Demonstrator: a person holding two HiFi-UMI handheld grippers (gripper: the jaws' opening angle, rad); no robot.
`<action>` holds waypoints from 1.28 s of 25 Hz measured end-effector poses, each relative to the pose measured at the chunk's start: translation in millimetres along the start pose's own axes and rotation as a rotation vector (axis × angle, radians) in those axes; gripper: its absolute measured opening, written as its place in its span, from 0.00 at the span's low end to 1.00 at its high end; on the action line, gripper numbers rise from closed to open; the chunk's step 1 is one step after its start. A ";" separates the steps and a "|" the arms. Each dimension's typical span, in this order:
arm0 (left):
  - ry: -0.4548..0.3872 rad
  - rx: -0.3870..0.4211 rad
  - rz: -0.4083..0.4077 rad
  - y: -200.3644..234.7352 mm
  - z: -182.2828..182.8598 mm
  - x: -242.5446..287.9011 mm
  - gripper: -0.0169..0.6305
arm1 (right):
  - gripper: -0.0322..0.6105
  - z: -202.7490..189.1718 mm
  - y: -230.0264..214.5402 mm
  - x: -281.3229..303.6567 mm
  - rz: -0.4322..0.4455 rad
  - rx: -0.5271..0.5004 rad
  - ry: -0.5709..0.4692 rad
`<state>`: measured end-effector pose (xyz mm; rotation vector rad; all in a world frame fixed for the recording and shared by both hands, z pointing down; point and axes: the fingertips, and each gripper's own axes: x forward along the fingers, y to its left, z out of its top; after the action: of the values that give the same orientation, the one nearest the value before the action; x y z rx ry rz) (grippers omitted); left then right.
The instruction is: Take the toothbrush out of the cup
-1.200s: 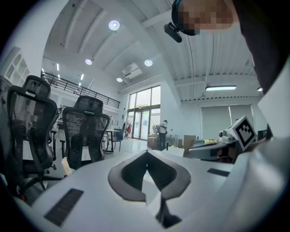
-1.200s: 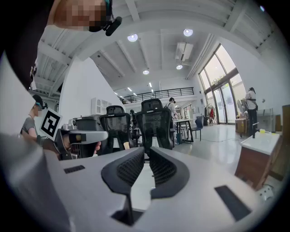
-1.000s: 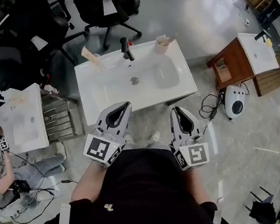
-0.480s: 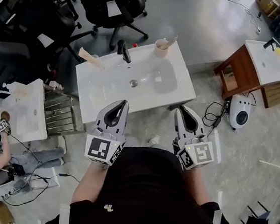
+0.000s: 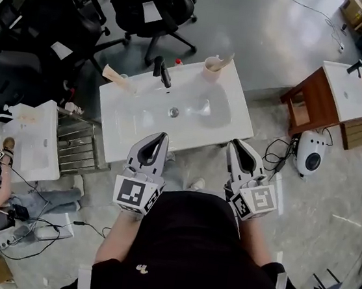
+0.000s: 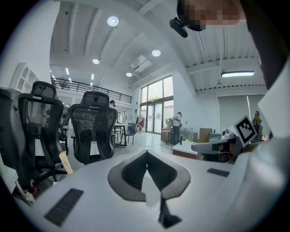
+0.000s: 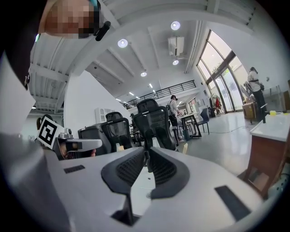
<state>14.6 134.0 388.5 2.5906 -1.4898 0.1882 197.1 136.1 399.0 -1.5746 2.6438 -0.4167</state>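
Change since a second ago: the person has edged up to the sink. The worktop (image 5: 238,117) now sits a little lower in the head view, with its near edge right at the tips of both tools. Nothing on it has moved.

The left hand-held gripper (image 5: 162,136) and right hand-held gripper (image 5: 235,143) are both clenched and empty. Each gripper view shows the jaw tips meeting with nothing between them.

This looks like the approach phase only, with the grasp not yet begun. The jaws will need to open before they get to the cup.

The cup (image 5: 211,64) stands at the far right corner of the worktop, right of the tap (image 5: 162,71) and well apart from both grippers. The toothbrush (image 5: 226,59) is in the cup. Its long axis is tilted and it leans over the rim, with the free end pointing up and to the right in the head view. Probably handle-up, but it's too small to be sure.

The right gripper is the nearer one.
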 end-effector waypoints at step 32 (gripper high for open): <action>0.088 -0.131 0.085 217.4 -30.9 55.8 0.06 | 0.14 2.5 48.8 231.3 0.070 -0.055 0.131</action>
<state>-146.7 -15.4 442.9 2.3884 -1.5282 0.2042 43.4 -43.1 408.9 -1.5144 2.8214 -0.4634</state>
